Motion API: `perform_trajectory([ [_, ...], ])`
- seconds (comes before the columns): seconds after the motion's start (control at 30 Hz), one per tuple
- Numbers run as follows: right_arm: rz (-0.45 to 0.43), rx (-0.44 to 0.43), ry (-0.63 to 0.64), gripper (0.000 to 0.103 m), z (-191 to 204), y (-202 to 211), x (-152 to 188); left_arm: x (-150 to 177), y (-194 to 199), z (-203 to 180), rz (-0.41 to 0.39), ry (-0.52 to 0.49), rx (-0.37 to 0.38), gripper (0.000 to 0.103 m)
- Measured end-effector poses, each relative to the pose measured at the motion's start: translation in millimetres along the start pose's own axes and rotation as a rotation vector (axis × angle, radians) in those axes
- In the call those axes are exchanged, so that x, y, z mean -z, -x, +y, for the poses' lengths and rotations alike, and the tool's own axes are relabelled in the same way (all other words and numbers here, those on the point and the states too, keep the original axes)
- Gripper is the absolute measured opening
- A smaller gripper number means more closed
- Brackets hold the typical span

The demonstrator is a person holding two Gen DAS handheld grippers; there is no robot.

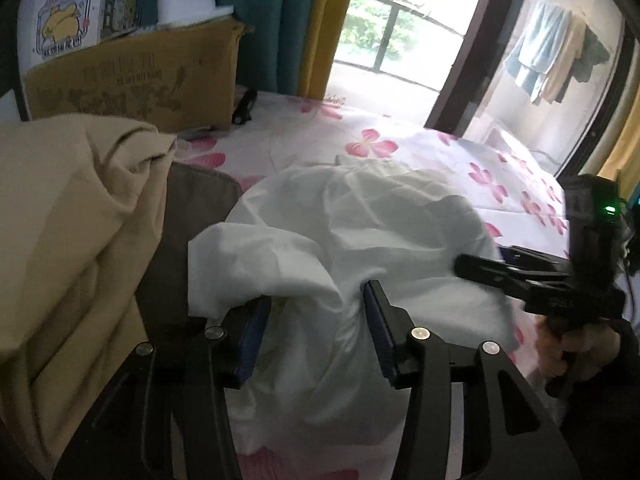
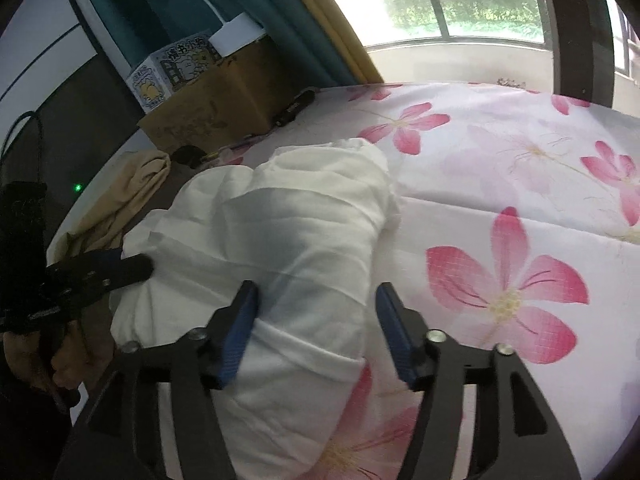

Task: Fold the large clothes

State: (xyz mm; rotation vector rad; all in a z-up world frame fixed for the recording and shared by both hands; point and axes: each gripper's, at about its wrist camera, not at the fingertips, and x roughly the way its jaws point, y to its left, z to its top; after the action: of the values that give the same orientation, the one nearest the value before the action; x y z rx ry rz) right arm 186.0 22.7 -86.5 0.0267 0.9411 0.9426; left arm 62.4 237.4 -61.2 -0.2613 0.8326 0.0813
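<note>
White garment (image 2: 280,240), some big thin shirt-like thing, was lying bunched and rumpled on the bed, on top of a sheet (image 2: 500,208) printed with pink flowers. It was pretty much in the middle of both views, with a loose flap sticking out toward the left gripper's side. Off to that side sat a beige pile of clothes (image 1: 76,216) with something brownish-grey under its edge, and behind that a cardboard box (image 1: 132,84) against the teal curtain, carrying a smaller cartoon-printed box (image 1: 64,28) and a white lamp base (image 1: 186,0). A small black object (image 1: 245,108) lay beside the carton on the sheet. Left gripper (image 1: 316,332) was down over the near end of the garment with its blue pads spread apart, cloth bulging up between them but not pinched, so released. Right gripper (image 2: 316,332) was the same deal, jaws apart with the white fabric lying between the pads, nothing clamped. Each gripper showed up in the other's camera, resting low at the garment's edge.
</note>
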Motion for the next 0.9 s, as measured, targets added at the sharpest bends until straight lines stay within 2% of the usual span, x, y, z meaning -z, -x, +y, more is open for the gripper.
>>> perform_trajectory([
  [0.3, 0.016, 0.024, -0.008, 0.074, -7, 10, 9, -2, -16, -5, 0.013, -0.014, -0.037, 0.056],
  [0.67, 0.028, 0.021, -0.001, 0.08, -4, 25, 20, 15, 3, -12, 0.017, -0.007, -0.068, 0.057],
  [0.9, 0.006, 0.047, -0.001, 0.08, -4, 44, 30, 26, 15, -22, 0.004, -0.031, -0.103, 0.057],
])
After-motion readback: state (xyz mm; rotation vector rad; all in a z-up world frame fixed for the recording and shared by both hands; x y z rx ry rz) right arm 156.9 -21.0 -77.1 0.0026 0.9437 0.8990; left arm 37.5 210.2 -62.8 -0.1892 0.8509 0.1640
